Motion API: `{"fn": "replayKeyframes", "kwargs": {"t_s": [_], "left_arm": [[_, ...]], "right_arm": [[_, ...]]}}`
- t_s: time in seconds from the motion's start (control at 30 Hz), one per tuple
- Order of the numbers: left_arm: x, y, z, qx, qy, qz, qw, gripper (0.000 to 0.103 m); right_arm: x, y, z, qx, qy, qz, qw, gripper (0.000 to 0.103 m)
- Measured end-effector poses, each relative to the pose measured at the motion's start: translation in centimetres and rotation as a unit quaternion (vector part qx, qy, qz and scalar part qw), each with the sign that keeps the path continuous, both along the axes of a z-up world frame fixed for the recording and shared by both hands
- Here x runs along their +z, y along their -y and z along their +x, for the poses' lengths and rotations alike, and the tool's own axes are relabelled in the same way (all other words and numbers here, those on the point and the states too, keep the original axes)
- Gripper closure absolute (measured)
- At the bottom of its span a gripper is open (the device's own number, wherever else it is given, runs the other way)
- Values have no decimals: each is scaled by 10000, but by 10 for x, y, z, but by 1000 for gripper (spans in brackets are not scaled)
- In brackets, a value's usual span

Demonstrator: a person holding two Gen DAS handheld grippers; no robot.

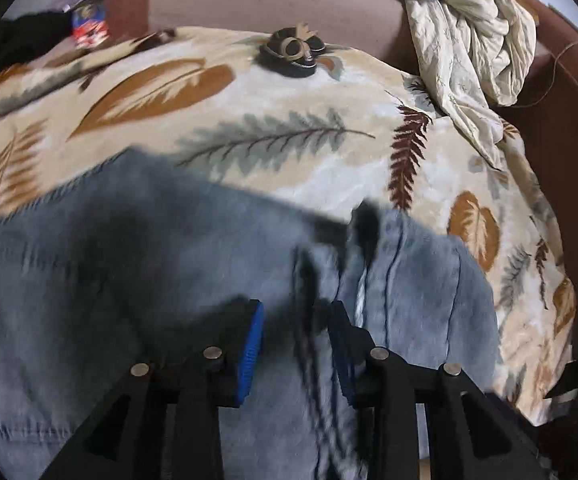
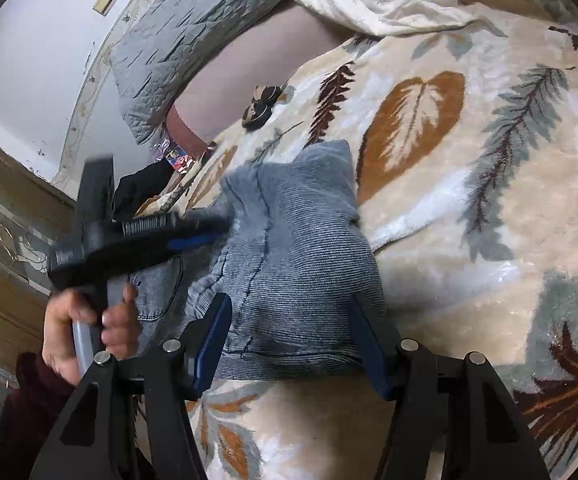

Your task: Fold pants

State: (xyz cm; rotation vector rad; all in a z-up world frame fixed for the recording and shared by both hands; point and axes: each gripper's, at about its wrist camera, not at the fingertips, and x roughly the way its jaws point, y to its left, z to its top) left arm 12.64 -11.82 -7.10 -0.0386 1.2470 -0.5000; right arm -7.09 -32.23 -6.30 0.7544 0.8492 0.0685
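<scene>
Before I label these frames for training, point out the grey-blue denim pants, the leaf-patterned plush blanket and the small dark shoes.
Grey-blue denim pants (image 2: 297, 264): right wrist view, on the folded top layer.
Leaf-patterned plush blanket (image 2: 469, 184): right wrist view, on bare pile.
Small dark shoes (image 1: 293, 54): left wrist view, on the uppers.

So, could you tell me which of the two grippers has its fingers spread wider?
The right gripper: its fingers stand wide apart either side of the folded jeans, while the left gripper shows only a narrow gap over the denim.
</scene>
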Motion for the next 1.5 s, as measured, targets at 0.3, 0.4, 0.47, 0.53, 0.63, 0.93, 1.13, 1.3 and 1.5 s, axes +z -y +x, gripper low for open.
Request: {"fn": "replayKeyframes", "kwargs": {"t_s": [0.3, 0.4, 0.47, 0.53, 0.63, 0.93, 1.13, 1.3, 1.5], "left_arm": [[41, 3, -65, -268, 127, -947, 9951, 66], [37, 19, -71, -303, 243, -659, 9971, 67], [30, 21, -71, -291, 127, -624, 9975, 77], [25, 23, -74, -290, 123, -470, 9984, 80], [20, 21, -81, -252, 180, -291, 9991, 86], [27, 8, -108, -315, 372, -376, 9981, 92], [42, -13, -123, -223, 534, -630, 9963, 96], [20, -16, -126, -187, 250, -413, 9987, 97], [47, -21, -132, -97, 711, -657, 9953, 97]], "right_arm": [[-8, 27, -6, -603, -34, 410, 9973, 41], [-11, 29, -5, -649, -84, 450, 9968, 41], [-11, 28, -5, -639, -81, 416, 9971, 41], [-10, 26, -4, -615, -76, 353, 9975, 41], [-10, 25, -3, -561, -91, 286, 9980, 41], [-5, 23, -4, -535, 29, 250, 9983, 41], [-3, 26, -7, -569, 104, 276, 9979, 41], [-4, 22, -5, -510, 87, 217, 9984, 41], [-3, 24, -6, -534, 101, 232, 9983, 41]]}}
